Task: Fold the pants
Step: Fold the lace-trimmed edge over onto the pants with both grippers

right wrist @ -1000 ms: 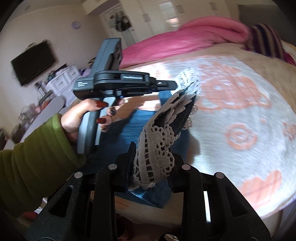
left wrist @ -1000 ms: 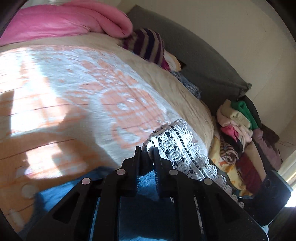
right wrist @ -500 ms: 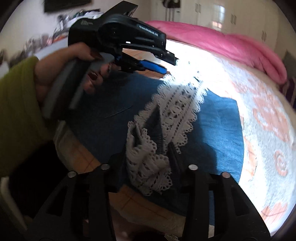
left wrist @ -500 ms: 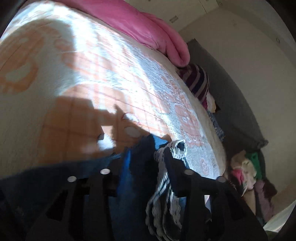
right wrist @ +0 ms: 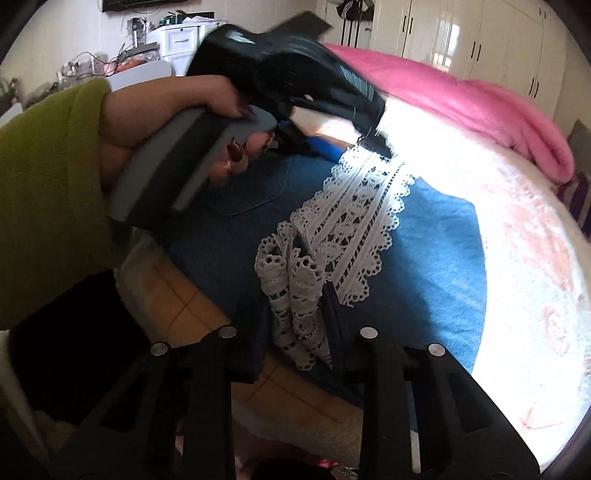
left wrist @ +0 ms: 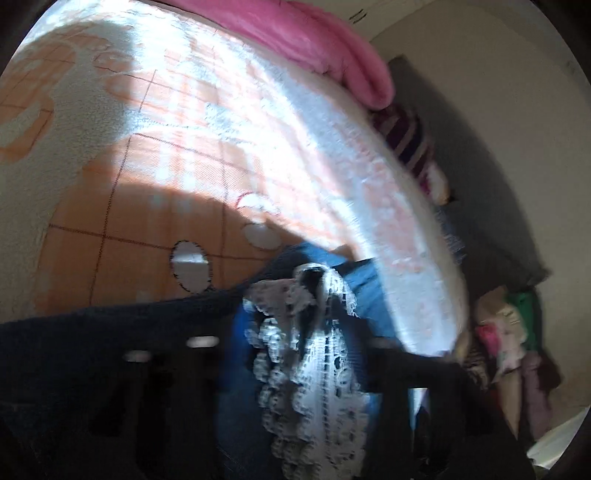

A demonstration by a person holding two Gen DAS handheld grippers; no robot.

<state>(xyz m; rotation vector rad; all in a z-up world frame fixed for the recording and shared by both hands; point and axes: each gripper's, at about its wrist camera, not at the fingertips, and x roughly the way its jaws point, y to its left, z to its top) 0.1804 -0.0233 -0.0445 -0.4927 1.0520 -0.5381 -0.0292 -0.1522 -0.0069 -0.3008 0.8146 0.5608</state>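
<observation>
Blue denim pants (right wrist: 424,258) with white lace hem (right wrist: 354,225): flat on peach-patterned bedspread (right wrist: 532,266), near edge. Right gripper (right wrist: 295,306): clamped on bunched lace. Left gripper (right wrist: 373,142): at far lace end; closure cannot be determined, view blurred. Pink blanket (right wrist: 461,99): far side.

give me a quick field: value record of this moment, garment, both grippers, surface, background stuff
garment: blue pants with a white lace hem, lying on the bed
right gripper: shut on the lace hem at its near end
left gripper: at the far end of the lace hem; grip blurred, cannot tell
left hand: holds the gripper handle, green sleeve
surface: white and orange patterned bedspread, sunlit
on bed: pink blanket at the far side
background: white wardrobe doors, pile of clothes beside the bed
</observation>
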